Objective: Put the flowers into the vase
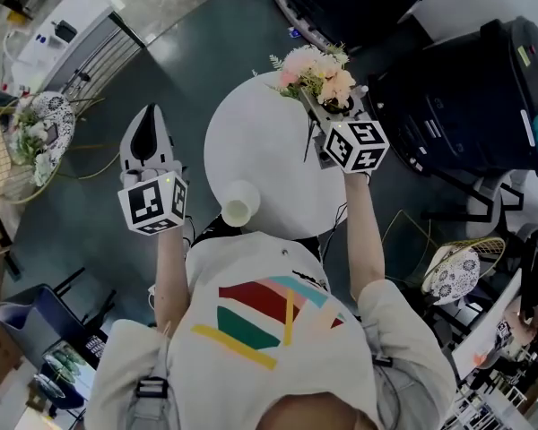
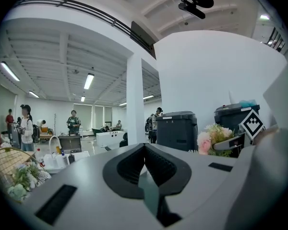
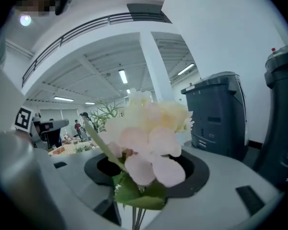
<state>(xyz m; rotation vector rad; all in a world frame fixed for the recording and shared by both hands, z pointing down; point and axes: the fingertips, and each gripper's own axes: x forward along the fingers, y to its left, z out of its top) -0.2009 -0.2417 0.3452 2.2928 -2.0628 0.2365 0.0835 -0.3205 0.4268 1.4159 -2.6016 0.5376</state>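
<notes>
My right gripper [image 1: 325,104] is shut on the stems of a bunch of pink and cream flowers [image 1: 316,72], held over the far edge of the round white table [image 1: 269,141]. In the right gripper view the blooms [image 3: 151,133] fill the space just past the jaws, with the stems running down between them [image 3: 134,212]. A white cup-shaped vase [image 1: 239,206] stands at the table's near edge, apart from both grippers. My left gripper [image 1: 147,134] hangs left of the table, its jaws meeting at a point [image 2: 145,148] with nothing in them. From there the flowers [image 2: 212,137] show at the right.
Large black bins [image 1: 466,97] stand beyond and right of the table. A wire basket with flowers [image 1: 36,133] sits on the floor at the left, and another patterned basket [image 1: 457,271] at the right. Several people [image 2: 73,123] stand far off in the hall.
</notes>
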